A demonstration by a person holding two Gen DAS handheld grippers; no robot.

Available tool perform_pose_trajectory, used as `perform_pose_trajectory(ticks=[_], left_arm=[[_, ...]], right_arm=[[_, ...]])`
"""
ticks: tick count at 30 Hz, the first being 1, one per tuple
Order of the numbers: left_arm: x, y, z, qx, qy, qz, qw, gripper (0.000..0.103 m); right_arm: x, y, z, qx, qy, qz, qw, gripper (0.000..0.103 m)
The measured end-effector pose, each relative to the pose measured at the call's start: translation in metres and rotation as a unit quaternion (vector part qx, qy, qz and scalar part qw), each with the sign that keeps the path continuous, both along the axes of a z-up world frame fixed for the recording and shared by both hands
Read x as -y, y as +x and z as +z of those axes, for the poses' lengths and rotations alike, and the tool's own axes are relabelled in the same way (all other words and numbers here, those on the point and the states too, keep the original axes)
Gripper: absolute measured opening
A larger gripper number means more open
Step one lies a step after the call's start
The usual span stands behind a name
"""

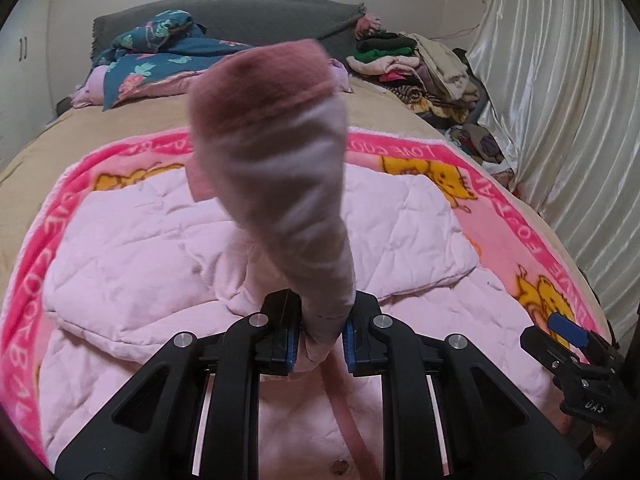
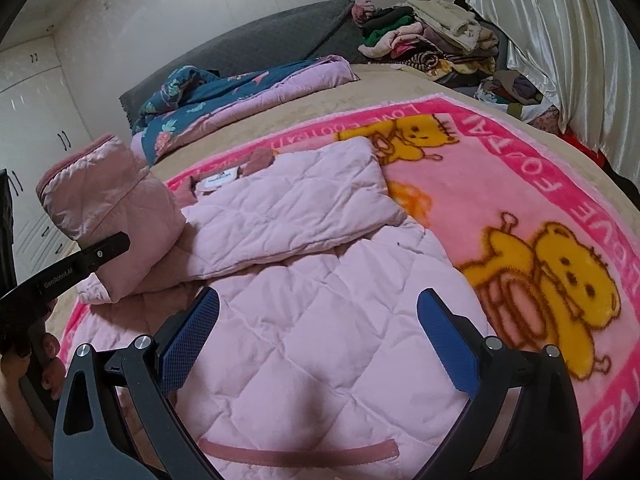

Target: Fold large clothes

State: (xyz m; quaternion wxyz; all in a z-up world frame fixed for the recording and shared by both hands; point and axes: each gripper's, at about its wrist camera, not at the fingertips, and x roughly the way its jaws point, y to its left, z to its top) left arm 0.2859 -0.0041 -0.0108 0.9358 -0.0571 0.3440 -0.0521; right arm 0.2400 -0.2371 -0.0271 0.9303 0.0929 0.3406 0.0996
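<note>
A light pink quilted jacket [image 2: 304, 320] lies on a pink cartoon blanket [image 2: 520, 184] on the bed; it also shows in the left wrist view [image 1: 132, 264]. One sleeve [image 2: 288, 204] lies folded across its body. My left gripper [image 1: 320, 340] is shut on the other sleeve [image 1: 276, 160] and holds it up, its dark pink cuff pointing away; the lifted sleeve [image 2: 108, 200] and the left gripper [image 2: 96, 256] show at the left of the right wrist view. My right gripper [image 2: 318, 340] is open and empty just above the jacket's lower body; it shows at the right edge of the left wrist view [image 1: 568, 344].
A blue floral quilt [image 1: 160, 56] lies at the head of the bed before a grey headboard [image 1: 256, 12]. A pile of mixed clothes [image 1: 420, 68] sits at the far right by a shiny white curtain [image 1: 560, 100]. White wardrobes [image 2: 36, 112] stand at left.
</note>
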Motion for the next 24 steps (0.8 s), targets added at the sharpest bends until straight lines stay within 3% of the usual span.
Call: perform_pose_trajectory(ticks=[6, 12, 18, 22, 24], left_arm=[[0.014, 0.004, -0.012, 0.006, 0.039, -0.025, 0.9989, 0.010], [0.025, 0.006, -0.025, -0.003, 0.044, -0.056, 0.9974, 0.017], [0.037, 0.006, -0.031, -0.014, 0.037, -0.095, 0.9947, 0.038], [0.049, 0.002, -0.035, -0.036, 0.051, -0.131, 0.9894, 0.064], [0.051, 0.000, -0.034, -0.040, 0.056, -0.136, 0.9883, 0.067]], right_arm=[[0.007, 0.009, -0.008, -0.005, 0.002, -0.025, 1.000, 0.099], [0.016, 0.015, -0.012, -0.011, 0.006, -0.045, 0.999, 0.099], [0.025, 0.019, -0.014, -0.020, 0.029, -0.054, 0.998, 0.099], [0.031, 0.019, -0.012, -0.019, 0.035, -0.062, 0.997, 0.099], [0.034, 0.019, -0.009, -0.015, 0.036, -0.064, 0.997, 0.099]])
